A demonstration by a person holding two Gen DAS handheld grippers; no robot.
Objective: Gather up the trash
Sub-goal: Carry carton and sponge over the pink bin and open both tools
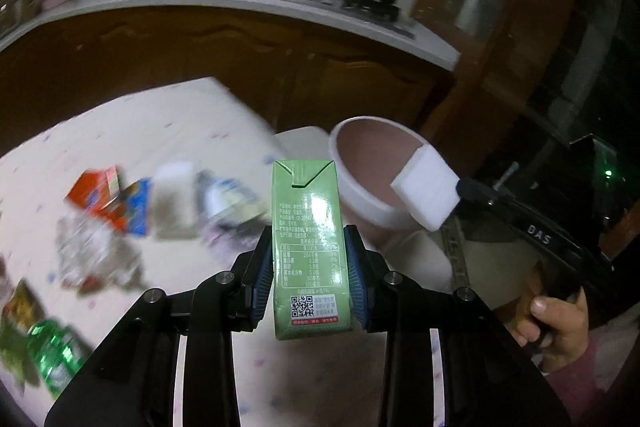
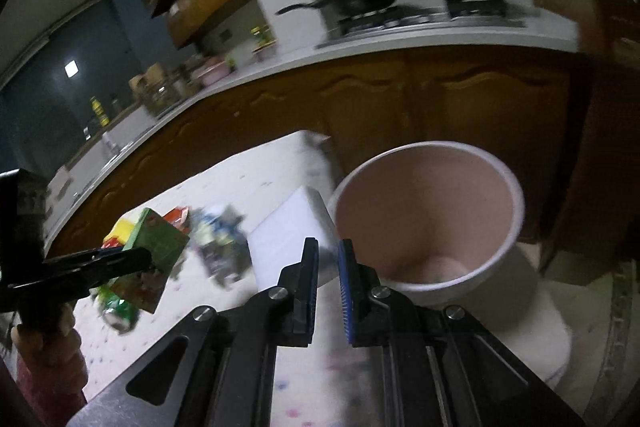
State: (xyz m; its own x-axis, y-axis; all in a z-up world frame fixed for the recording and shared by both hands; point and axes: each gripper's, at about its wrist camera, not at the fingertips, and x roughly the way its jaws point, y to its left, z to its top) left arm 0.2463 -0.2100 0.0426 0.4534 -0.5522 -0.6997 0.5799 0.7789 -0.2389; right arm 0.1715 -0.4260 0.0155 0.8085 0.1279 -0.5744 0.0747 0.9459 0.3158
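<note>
Kitchen counter (image 1: 120, 3) behind a patterned table (image 1: 132, 131). Left wrist view: left gripper (image 1: 308, 283) clamped on an upright green carton (image 1: 306, 247); litter (image 1: 120, 211) lies on the table. Right wrist view: right gripper (image 2: 328, 287) clamped on a white block (image 2: 292, 235), just beside the bin (image 2: 508, 247) rim.

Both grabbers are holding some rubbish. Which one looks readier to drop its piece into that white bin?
Right, probably. In the left wrist view, the right gripper holds its white foam block at the white bin opening. The left gripper grips the green carton short of the rim.
</note>
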